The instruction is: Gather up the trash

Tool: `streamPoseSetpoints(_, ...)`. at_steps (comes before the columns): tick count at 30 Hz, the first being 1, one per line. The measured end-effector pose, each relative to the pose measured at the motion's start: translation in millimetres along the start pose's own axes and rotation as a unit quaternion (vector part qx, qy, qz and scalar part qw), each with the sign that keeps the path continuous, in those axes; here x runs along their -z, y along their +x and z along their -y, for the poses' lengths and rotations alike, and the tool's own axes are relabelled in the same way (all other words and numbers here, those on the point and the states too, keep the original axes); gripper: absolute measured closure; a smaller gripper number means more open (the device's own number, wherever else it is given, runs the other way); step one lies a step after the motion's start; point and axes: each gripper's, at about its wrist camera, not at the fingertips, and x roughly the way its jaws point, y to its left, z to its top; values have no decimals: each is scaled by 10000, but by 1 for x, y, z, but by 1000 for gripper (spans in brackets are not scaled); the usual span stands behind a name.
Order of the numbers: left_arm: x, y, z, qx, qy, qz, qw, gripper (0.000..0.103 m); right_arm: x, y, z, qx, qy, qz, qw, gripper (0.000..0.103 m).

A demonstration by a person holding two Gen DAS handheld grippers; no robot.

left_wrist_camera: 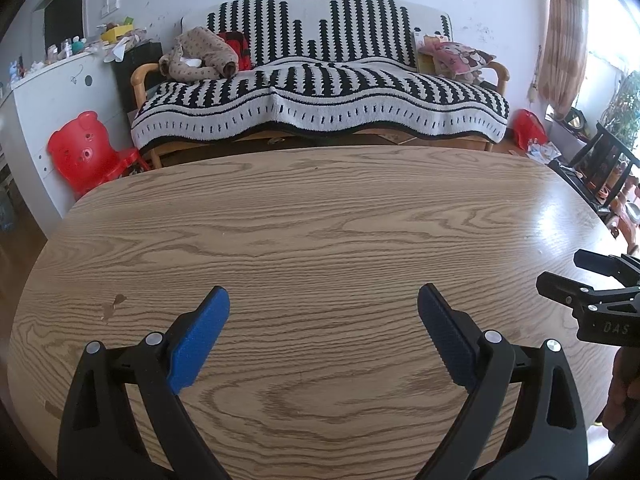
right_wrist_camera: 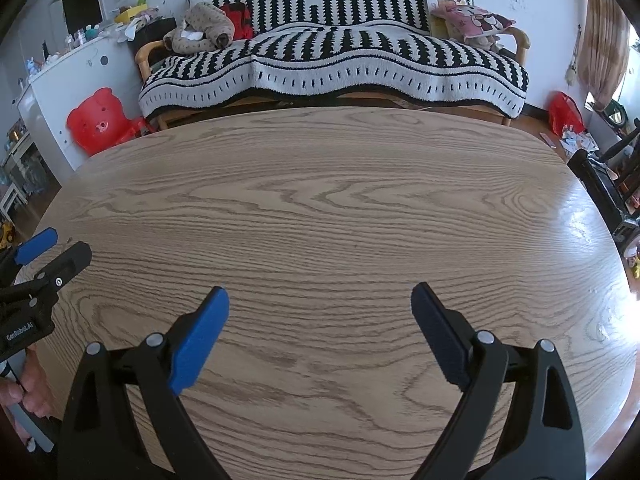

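Note:
My left gripper hangs open over the near part of a wood-grain table, its blue pads wide apart with nothing between them. My right gripper is open too, above the same table, and holds nothing. Each gripper shows in the other's view: the right gripper at the right edge, the left gripper at the left edge, with a hand below it. No trash lies on the tabletop in either view. A small brown stain marks the wood at the left.
Beyond the table stands a sofa under a black-and-white cover, with clothes and a pink cushion on it. A red bear-faced chair stands at left by a white cabinet. A red bag and scattered papers lie on the floor at right.

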Motion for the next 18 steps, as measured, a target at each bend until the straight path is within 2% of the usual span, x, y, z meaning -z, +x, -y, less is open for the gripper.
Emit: streamPoseSetpoints(18,0,-1,0,2,5,-5,10000,11,-1,1,-1,11,4,1,10000,13)
